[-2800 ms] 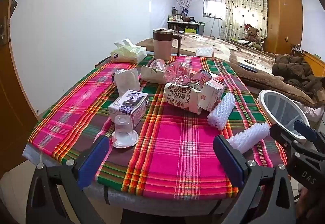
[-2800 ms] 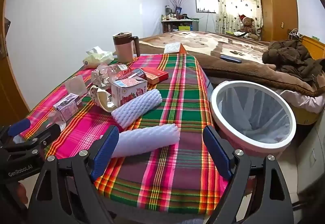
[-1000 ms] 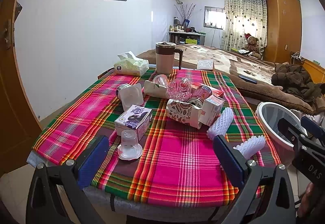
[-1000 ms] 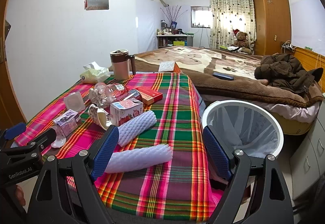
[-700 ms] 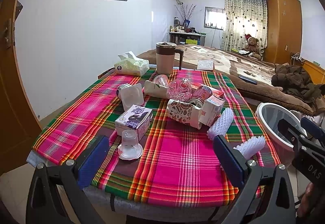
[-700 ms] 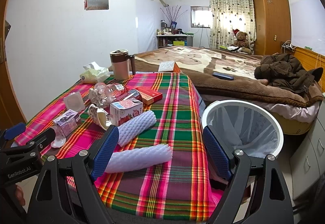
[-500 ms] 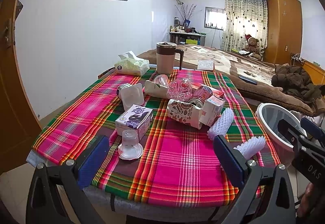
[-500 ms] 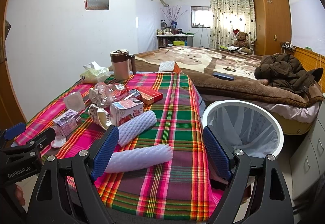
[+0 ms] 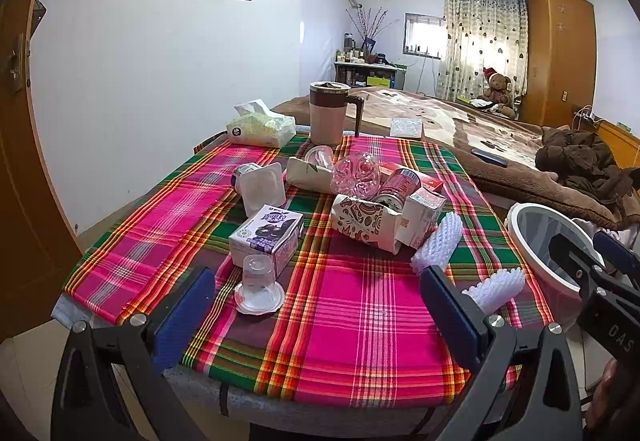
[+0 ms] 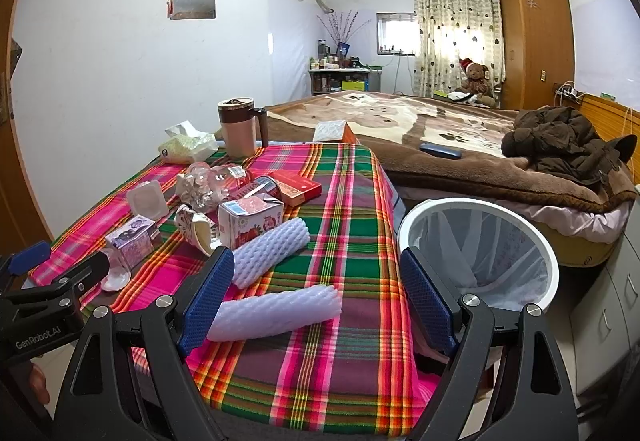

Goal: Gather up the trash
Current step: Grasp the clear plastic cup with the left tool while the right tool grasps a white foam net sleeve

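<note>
Trash (image 9: pixel 362 209) heap: rear pcs part-hidden

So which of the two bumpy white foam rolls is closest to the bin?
The foam roll at the table's front edge. It lies right before the right gripper, its end pointing toward the white bin. The other roll sits farther back, against the strawberry carton.

"DAS" | right hand-held gripper (image 9: pixel 592 273) || "GenRobot.AI" | left hand-held gripper (image 10: pixel 56 273)

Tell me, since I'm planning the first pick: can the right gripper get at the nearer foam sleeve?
Probably yes. The right gripper is open, the nearer foam sleeve lies flat just ahead, and nothing stands between them.
</note>
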`<state>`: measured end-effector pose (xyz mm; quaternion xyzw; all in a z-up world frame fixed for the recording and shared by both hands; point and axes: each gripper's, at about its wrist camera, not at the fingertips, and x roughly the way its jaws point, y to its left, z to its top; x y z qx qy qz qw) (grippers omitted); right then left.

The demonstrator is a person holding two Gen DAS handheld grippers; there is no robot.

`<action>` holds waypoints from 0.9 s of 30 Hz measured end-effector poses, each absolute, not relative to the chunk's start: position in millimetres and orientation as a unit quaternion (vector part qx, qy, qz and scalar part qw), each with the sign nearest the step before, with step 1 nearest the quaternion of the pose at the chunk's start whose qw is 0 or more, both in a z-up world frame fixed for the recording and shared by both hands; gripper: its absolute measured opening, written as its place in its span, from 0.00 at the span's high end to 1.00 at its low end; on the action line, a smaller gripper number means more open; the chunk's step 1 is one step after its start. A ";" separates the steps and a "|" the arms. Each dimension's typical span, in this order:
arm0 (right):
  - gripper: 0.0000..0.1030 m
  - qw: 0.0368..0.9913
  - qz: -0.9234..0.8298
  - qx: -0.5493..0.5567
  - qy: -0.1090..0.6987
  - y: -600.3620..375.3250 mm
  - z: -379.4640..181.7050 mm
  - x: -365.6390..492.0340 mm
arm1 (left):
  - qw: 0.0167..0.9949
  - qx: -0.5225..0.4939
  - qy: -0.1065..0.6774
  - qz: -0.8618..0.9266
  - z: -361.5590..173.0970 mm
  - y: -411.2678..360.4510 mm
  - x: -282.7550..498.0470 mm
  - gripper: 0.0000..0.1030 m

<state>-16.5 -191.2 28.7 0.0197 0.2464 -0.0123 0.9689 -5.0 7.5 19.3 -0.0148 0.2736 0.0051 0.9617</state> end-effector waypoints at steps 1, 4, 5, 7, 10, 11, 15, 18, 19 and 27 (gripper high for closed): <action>0.16 0.969 -0.012 0.020 0.246 -191.3 28.5 -16.5 | 0.961 -0.015 0.275 0.005 18.8 8.6 -4.4 0.00; 0.16 0.967 -0.009 0.026 0.255 -193.3 25.6 -15.3 | 0.960 -0.021 0.280 0.000 15.9 15.1 -1.1 0.00; 0.16 0.966 -0.008 0.030 0.258 -194.3 23.8 -15.1 | 0.959 -0.026 0.282 -0.006 14.3 18.5 0.3 0.00; 0.16 0.961 -0.003 0.043 0.272 -195.8 16.7 -13.6 | 0.956 -0.036 0.291 -0.017 9.3 27.4 5.1 0.00; 0.16 0.952 0.011 0.059 0.299 -193.3 4.3 -8.2 | 0.952 -0.043 0.302 -0.008 3.0 42.5 13.0 0.00; 0.16 0.950 0.014 0.063 0.305 -191.8 0.9 -6.3 | 0.952 -0.045 0.304 -0.006 1.5 47.2 15.5 0.00; 0.16 0.943 0.011 0.070 0.326 -186.4 -11.0 3.3 | 0.948 -0.050 0.313 -0.001 -4.2 65.1 23.8 0.00; 0.16 0.935 0.013 0.091 0.343 -187.8 -20.4 12.6 | 0.945 -0.053 0.324 0.004 -9.7 75.7 31.7 0.00; 0.16 0.932 0.015 0.101 0.348 -189.3 -23.3 15.1 | 0.944 -0.052 0.327 0.002 -11.5 78.0 35.1 0.00; 0.16 0.922 0.014 0.121 0.369 -182.8 -34.5 31.1 | 0.933 -0.049 0.355 -0.021 -26.1 86.9 50.9 0.00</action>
